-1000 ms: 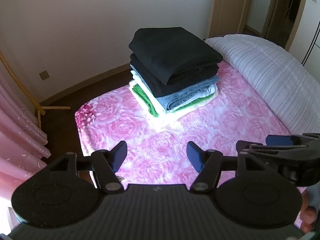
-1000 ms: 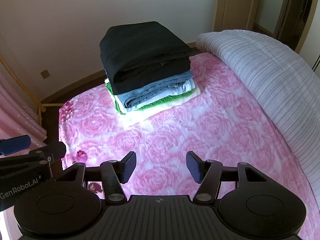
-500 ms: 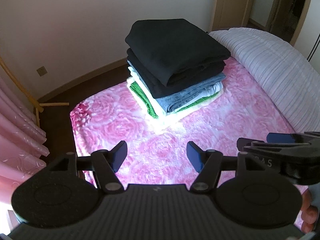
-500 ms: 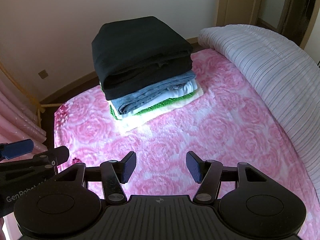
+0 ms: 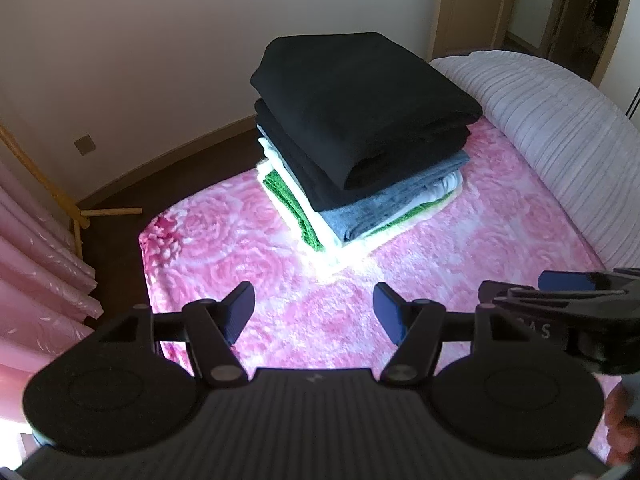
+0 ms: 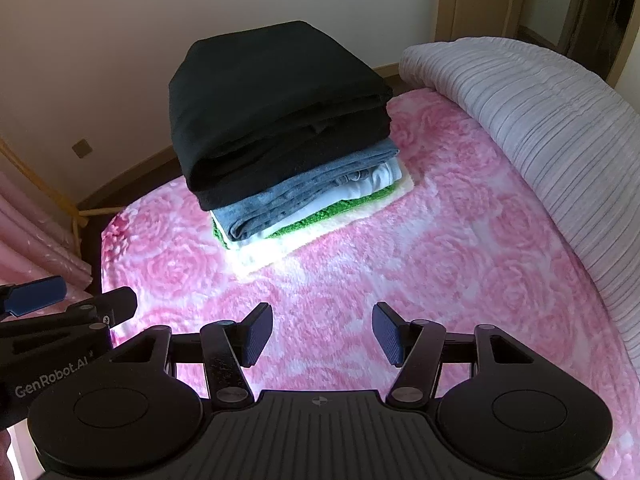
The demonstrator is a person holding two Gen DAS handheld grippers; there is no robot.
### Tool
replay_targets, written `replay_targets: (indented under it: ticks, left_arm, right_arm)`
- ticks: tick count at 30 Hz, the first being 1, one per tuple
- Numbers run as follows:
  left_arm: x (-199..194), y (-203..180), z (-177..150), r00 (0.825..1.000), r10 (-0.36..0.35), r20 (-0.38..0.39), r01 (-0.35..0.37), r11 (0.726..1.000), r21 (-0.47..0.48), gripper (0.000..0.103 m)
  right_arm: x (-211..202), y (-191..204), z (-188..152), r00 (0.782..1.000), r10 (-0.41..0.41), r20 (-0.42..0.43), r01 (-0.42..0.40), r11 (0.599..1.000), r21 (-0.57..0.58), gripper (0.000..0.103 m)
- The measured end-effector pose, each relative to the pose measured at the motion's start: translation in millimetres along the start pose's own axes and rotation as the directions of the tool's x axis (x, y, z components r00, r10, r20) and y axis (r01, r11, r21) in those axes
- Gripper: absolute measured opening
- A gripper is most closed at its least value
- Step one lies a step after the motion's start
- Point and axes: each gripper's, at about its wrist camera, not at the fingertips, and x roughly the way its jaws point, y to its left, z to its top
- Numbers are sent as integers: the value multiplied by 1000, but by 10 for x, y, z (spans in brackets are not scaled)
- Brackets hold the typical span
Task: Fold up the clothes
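Pink rose-patterned blanket (image 5: 460, 264) covers the bed beneath both tools. We hold the left gripper (image 5: 314, 310) level above the near part of the blanket, fingers pointing toward the far wall, jaws spread wide and gripping nothing. We hold the right gripper (image 6: 322, 334) beside it at the same height, likewise wide apart and empty; its fingers show at the right edge of the left wrist view. Well ahead of both, the stack of folded clothes (image 6: 288, 148) rests on the blanket: black on top, then grey-blue, white, green and cream. To the right lies a ribbed white quilt (image 6: 536, 120)
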Motion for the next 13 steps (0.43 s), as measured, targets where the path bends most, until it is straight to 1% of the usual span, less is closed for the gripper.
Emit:
replay_targets:
  ticks: [6, 9, 13]
  left_arm:
    - [61, 43, 36, 1000, 9, 1, -9, 1000, 0, 62]
    - [55, 52, 29, 999, 35, 17, -35, 999, 20, 62]
    - [42, 130, 26, 1000, 12, -10, -12, 1000, -7, 62]
  right_arm:
    - [61, 55, 87, 1000, 11, 3, -11, 1000, 0, 59]
    - [75, 100, 104, 1000, 19, 3, -19, 1000, -2, 59]
    - [73, 174, 99, 1000, 27, 3, -27, 1000, -8, 59]
